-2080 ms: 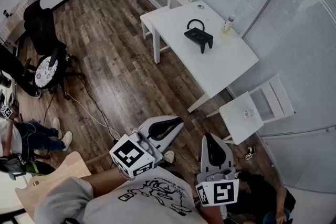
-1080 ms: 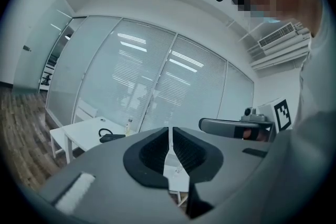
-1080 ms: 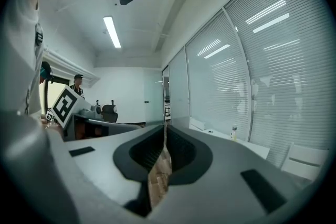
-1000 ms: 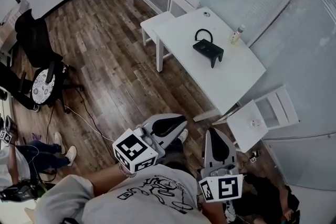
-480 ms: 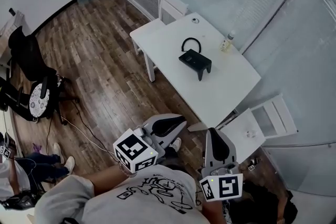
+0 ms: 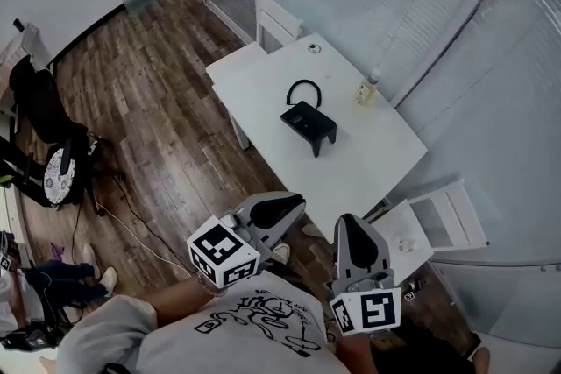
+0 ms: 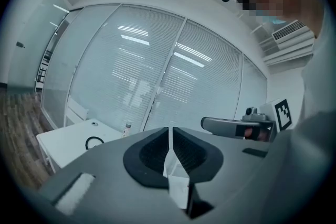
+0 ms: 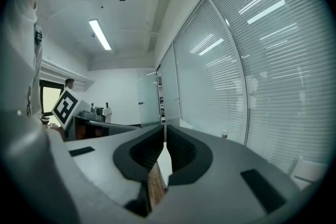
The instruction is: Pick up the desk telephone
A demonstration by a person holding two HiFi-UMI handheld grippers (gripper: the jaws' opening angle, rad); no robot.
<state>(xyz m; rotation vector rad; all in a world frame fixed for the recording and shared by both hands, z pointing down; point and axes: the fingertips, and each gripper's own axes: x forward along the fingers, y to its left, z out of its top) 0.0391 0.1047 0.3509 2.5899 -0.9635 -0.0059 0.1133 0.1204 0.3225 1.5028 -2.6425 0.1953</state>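
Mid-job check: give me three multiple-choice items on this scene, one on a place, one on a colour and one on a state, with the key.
1. Where is the phone?
A. on the white table
B. on the floor
C. on a chair

2. What colour is the phone?
A. white
B. black
C. red

3. How do the fingers of the left gripper and the right gripper stand?
A. both open
B. both shut, empty
C. right shut on the phone

Key:
1 A: it sits mid-table in the head view.
2 B: it shows dark against the white top.
3 B: each gripper view shows the fingers together with nothing between them.
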